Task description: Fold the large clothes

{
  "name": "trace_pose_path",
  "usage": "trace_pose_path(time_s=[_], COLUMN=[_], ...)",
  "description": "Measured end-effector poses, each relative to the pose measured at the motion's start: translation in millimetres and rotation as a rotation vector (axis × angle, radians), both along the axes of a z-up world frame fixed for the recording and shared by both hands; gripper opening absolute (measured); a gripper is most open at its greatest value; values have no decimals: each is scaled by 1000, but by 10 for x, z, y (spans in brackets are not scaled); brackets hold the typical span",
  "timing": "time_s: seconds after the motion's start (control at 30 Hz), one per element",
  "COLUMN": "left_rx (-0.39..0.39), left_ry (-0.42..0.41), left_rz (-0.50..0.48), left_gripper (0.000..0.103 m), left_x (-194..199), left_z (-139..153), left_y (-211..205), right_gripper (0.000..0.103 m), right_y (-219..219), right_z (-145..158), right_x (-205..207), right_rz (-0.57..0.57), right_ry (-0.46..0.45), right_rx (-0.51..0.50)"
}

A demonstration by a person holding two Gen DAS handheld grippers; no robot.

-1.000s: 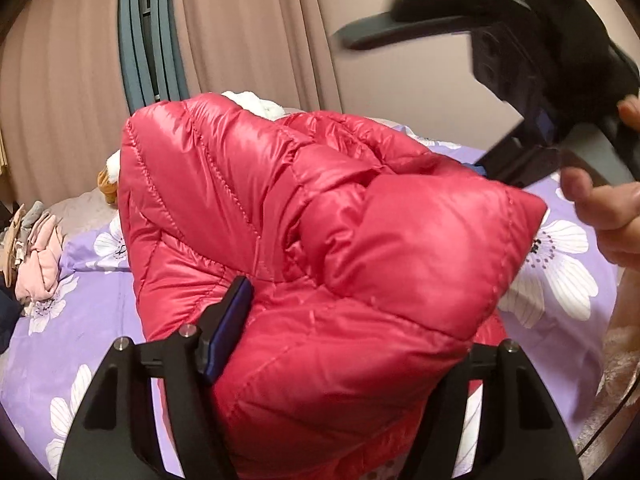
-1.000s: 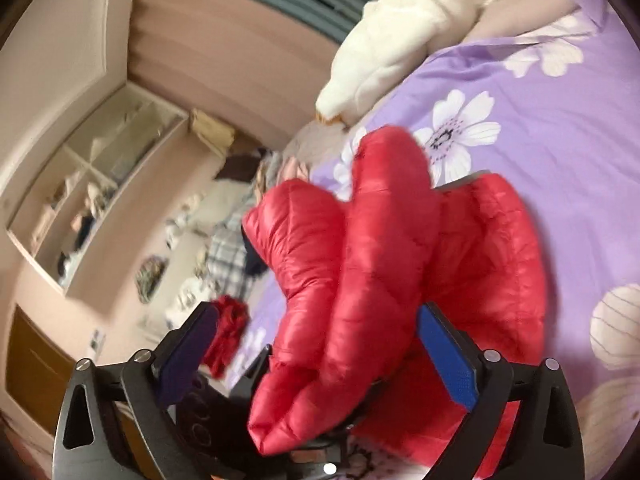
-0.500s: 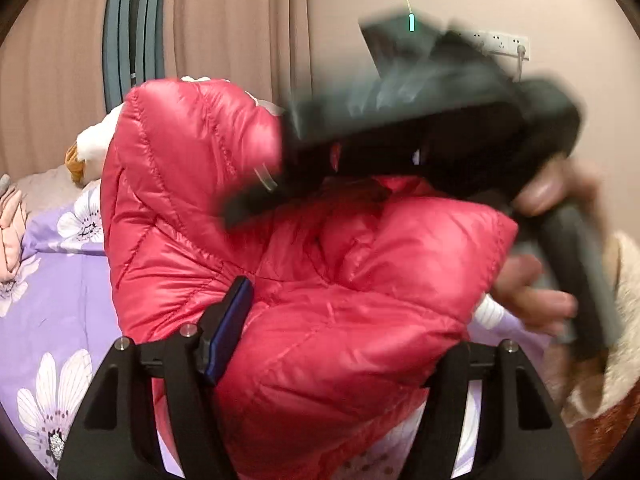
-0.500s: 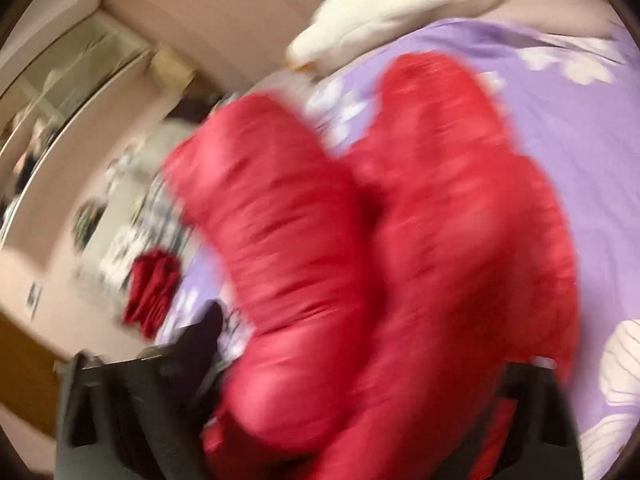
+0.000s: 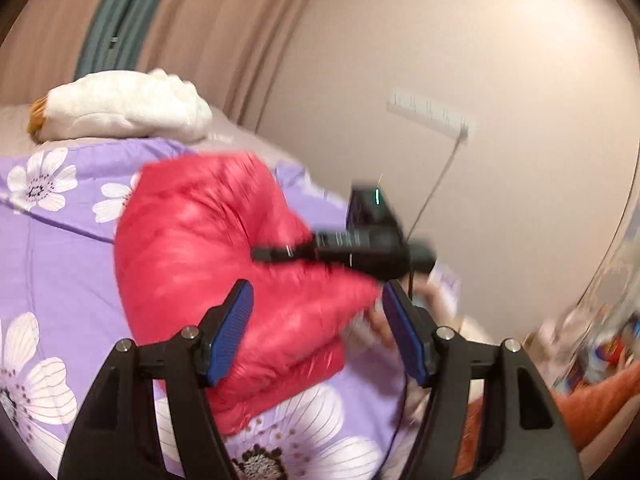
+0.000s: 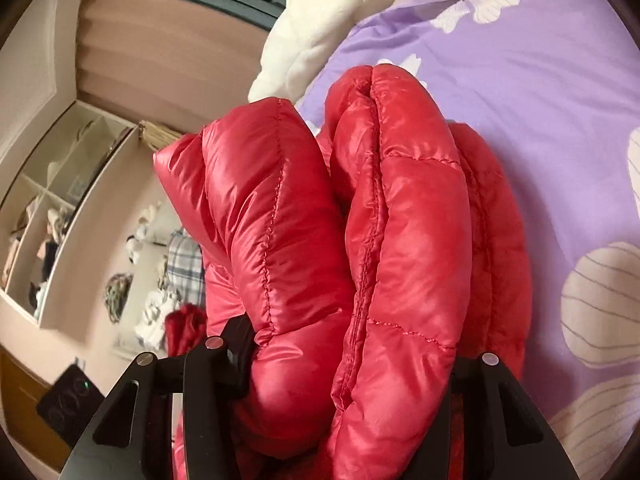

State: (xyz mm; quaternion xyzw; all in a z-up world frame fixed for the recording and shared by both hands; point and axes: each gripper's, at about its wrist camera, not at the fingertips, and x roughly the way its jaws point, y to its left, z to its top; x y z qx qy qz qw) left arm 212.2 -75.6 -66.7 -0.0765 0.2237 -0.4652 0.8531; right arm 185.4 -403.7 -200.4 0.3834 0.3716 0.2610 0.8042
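A shiny red quilted down jacket (image 5: pixel 208 248) lies bunched in thick folds on the purple flowered bedspread (image 5: pixel 52 240). My left gripper (image 5: pixel 316 286) stands just short of it. Its jaws are opening, both blue pads (image 5: pixel 232 332) are bare and nothing is pressed between them. In the left wrist view my right gripper (image 5: pixel 280 254) is a blurred black shape reaching into the jacket from the right, with a hand below it. In the right wrist view my right gripper (image 6: pixel 352 344) is closing on two fat folds of the jacket (image 6: pixel 400 240), which bulge over its hidden pads.
A white plush cushion (image 5: pixel 124 112) lies at the head of the bed. A power strip (image 5: pixel 432 116) with a cable hangs on the wall at the right. Beyond the bed's left side stand open shelves (image 6: pixel 60 184) and heaps of clothes (image 6: pixel 160 300).
My left gripper has let go of the jacket and drawn back, swinging right. My right gripper came down over the folded jacket and closed on it.
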Motion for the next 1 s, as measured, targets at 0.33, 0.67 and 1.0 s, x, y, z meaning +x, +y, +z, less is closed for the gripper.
trace_pose_path(time_s=[0.33, 0.67, 1.0], left_rx=[81, 327, 264], left_ry=[243, 114, 179], left_rz=[232, 344, 331], left_gripper=[64, 65, 69], left_x=[1065, 1048, 1105], left_z=[-544, -970, -940], left_y=[-108, -600, -427], right_gripper=[48, 48, 52], right_y=[-87, 63, -78], right_z=[-86, -184, 399], right_x=[-106, -206, -383], right_rz=[-20, -85, -148], right_ry=[27, -23, -70], right_rx=[-62, -291, -303])
